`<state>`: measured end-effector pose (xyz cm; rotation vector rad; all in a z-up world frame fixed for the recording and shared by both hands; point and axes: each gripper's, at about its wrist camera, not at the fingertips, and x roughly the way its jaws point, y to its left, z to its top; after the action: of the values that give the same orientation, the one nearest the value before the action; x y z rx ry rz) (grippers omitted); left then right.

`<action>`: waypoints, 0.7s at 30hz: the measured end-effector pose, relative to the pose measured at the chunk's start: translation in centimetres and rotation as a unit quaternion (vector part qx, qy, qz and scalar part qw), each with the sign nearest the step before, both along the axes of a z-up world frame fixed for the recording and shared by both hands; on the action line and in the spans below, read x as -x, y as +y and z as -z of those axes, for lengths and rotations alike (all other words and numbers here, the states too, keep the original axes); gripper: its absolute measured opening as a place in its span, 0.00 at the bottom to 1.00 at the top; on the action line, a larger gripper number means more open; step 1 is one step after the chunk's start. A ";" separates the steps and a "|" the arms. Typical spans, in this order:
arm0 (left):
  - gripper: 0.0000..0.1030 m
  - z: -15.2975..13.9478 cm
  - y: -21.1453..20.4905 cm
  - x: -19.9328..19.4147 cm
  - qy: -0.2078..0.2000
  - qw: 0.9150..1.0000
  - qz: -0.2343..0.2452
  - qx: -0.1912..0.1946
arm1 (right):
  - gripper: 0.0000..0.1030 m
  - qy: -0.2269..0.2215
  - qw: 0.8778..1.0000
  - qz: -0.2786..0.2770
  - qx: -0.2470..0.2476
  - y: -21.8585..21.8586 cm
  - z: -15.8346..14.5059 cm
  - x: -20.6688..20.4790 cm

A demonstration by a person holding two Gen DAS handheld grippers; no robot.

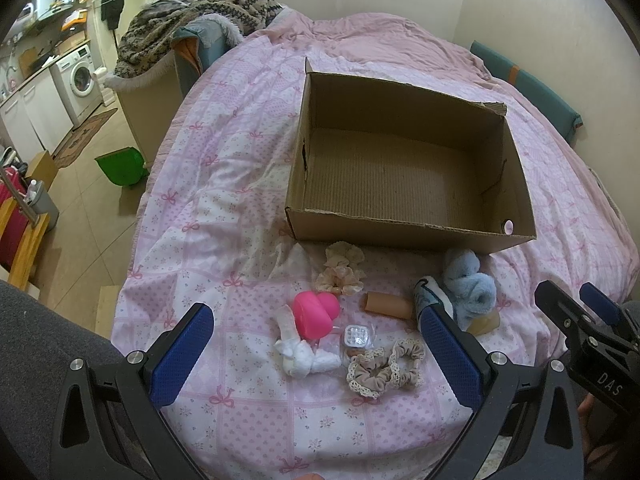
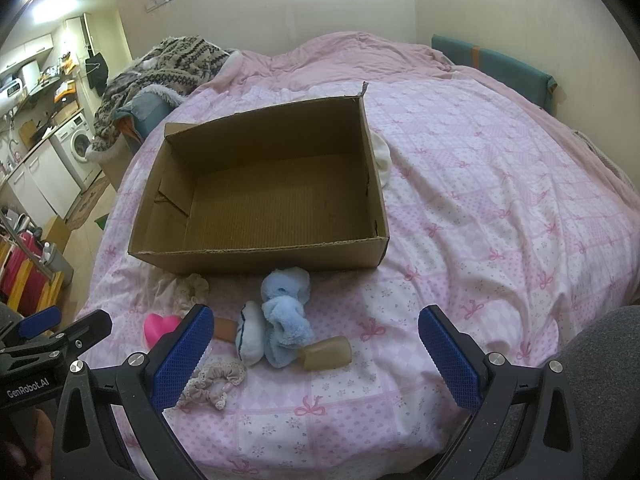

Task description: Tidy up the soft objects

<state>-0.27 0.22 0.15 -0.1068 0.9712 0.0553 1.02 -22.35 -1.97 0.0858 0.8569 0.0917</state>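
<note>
An empty cardboard box [image 1: 408, 224] sits on the pink bed; it also shows in the right wrist view [image 2: 256, 254]. In front of it lie small soft things: a blue fluffy cloth [image 1: 472, 284] [image 2: 286, 312], cream scrunchies [image 1: 342, 268], a beige lace scrunchie [image 1: 384, 368] [image 2: 216, 380], a pink heart [image 1: 316, 314] [image 2: 160, 326], a white sock bundle [image 1: 304, 354] and a tan tube [image 1: 386, 304]. My left gripper [image 1: 318, 344] is open above the pink heart and sock bundle. My right gripper [image 2: 316, 344] is open over the bed near the blue cloth, holding nothing.
A tan piece [image 2: 326, 354] lies by the blue cloth. A small clear plastic case [image 1: 356, 338] lies by the heart. A knitted blanket [image 1: 192, 12] is piled at the bed's far left. The bed edge drops to the floor on the left, with a green bin [image 1: 122, 166].
</note>
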 end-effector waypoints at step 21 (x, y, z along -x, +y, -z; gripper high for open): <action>1.00 0.2 0.1 0.0 0.004 1.000 -0.001 0.000 | 1.00 0.001 1.000 0.000 0.000 0.0 0.0 0.0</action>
<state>-0.24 0.36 -0.04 -0.1072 0.9783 0.0572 1.03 -22.32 -2.01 0.0864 0.8580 0.0918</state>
